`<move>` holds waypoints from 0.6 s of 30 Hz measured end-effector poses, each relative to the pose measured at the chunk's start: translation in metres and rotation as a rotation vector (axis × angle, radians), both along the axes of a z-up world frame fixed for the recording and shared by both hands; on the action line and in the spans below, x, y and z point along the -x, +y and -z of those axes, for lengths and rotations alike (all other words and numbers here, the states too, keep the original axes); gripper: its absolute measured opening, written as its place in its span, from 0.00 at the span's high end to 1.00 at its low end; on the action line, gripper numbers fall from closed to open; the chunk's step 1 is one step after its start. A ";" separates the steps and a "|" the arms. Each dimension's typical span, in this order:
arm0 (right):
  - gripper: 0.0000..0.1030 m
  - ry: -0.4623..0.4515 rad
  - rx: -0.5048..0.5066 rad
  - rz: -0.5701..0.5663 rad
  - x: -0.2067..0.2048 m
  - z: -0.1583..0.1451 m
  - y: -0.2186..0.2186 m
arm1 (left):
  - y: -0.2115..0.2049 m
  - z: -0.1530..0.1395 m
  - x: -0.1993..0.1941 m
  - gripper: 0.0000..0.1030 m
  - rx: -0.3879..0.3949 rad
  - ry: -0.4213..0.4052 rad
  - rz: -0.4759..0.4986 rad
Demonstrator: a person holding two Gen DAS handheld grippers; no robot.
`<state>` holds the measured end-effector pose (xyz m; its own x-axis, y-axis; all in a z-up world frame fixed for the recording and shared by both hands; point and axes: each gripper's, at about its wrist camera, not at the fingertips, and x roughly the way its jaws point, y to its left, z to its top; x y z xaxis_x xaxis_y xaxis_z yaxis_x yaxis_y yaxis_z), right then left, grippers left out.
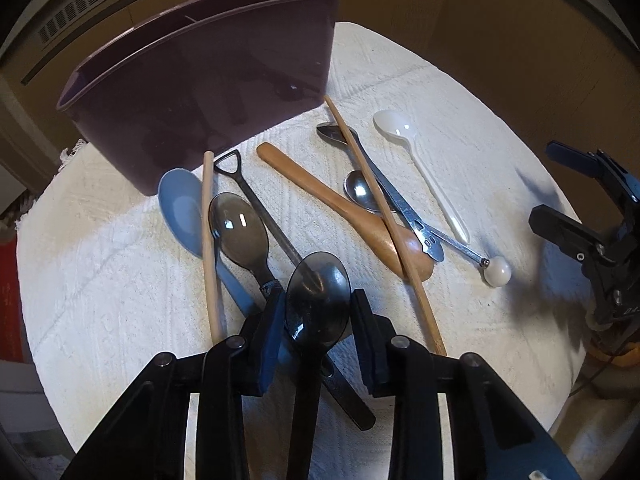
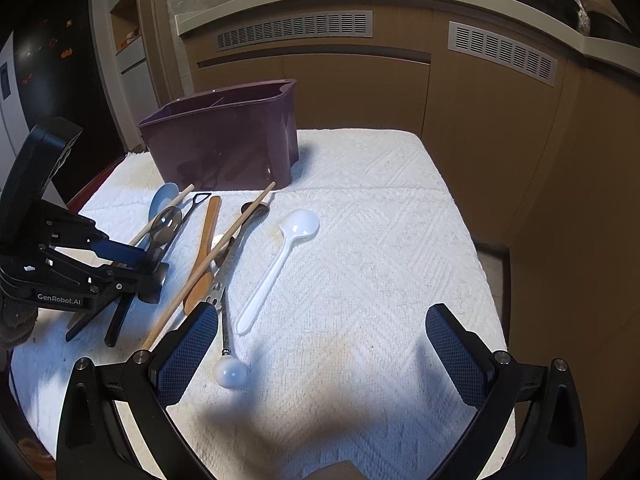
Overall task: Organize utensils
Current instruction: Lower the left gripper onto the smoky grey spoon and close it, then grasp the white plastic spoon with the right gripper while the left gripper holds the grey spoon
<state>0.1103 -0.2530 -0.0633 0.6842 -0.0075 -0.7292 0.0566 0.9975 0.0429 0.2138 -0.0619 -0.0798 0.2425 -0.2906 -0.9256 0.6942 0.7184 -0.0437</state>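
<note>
My left gripper is shut on the bowl of a smoky grey plastic spoon, whose handle runs back under the jaws. Beside it on the white towel lie a second smoky spoon, a blue spoon, two wooden chopsticks, a wooden spoon, metal spoons, a white plastic spoon and a metal stick with a white ball end. A dark purple bin stands behind them. My right gripper hovers open over bare towel, right of the utensils.
The towel covers a small table that ends close at the right and at the back. Wooden cabinet fronts with vent grilles stand behind and to the right. A black triangular-ended tool lies among the spoons.
</note>
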 end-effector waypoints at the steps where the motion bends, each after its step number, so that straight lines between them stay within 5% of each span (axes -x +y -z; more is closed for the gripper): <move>1: 0.00 0.002 0.004 -0.001 0.000 -0.001 0.000 | 0.004 -0.004 0.003 0.71 0.011 -0.009 -0.024; 9: 0.05 0.025 0.015 -0.026 -0.017 -0.010 -0.002 | 0.053 -0.066 0.035 0.71 0.125 -0.241 -0.383; 11: 0.20 0.050 -0.001 -0.056 -0.031 -0.010 -0.001 | 0.072 -0.079 0.043 0.71 0.198 -0.277 -0.463; 13: 0.24 0.076 -0.017 -0.081 -0.045 -0.007 0.002 | 0.085 -0.084 0.048 0.71 0.252 -0.279 -0.520; 18: 0.44 0.138 -0.013 -0.093 -0.082 0.007 0.008 | 0.098 -0.081 0.046 0.71 0.263 -0.285 -0.580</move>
